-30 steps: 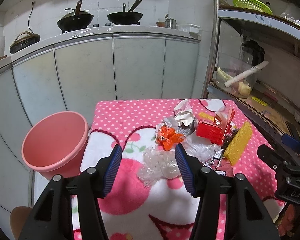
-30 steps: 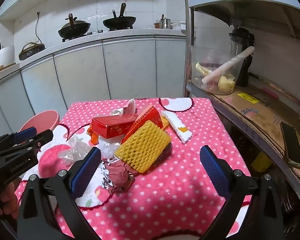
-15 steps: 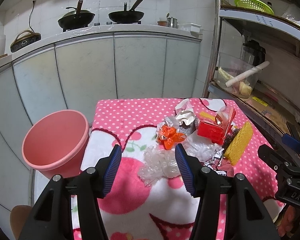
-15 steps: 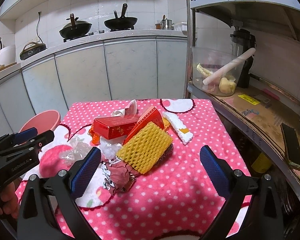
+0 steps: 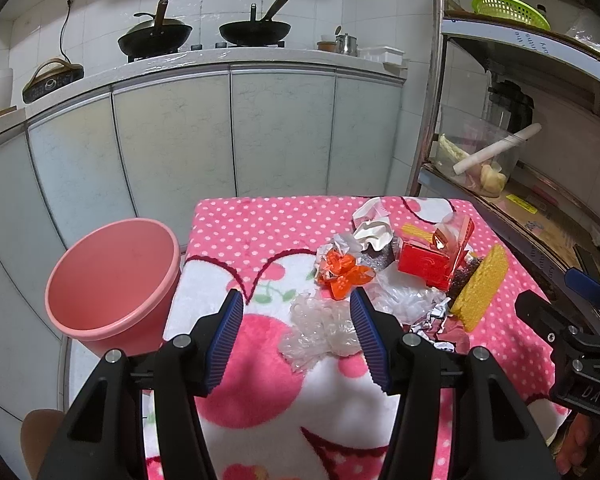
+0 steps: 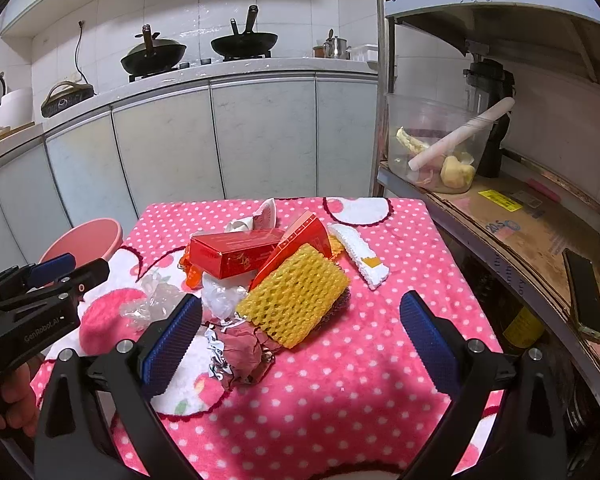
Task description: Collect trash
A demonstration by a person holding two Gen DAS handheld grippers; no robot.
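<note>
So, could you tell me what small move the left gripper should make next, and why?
Probably ease the left gripper forward and down onto the crumpled clear plastic. Its jaws are open and empty, the plastic is the nearest piece of the pile and lies framed between them, and the pink bin stands just left of the table.

2 handheld grippers tilt downward, side by side. The left gripper (image 5: 297, 334) has its blue-padded jaws partly apart, gripping nothing. The right gripper (image 6: 302, 342) has its jaws spread wide, also empty. A hand (image 6: 14, 400) holds the left gripper's handle.
</note>
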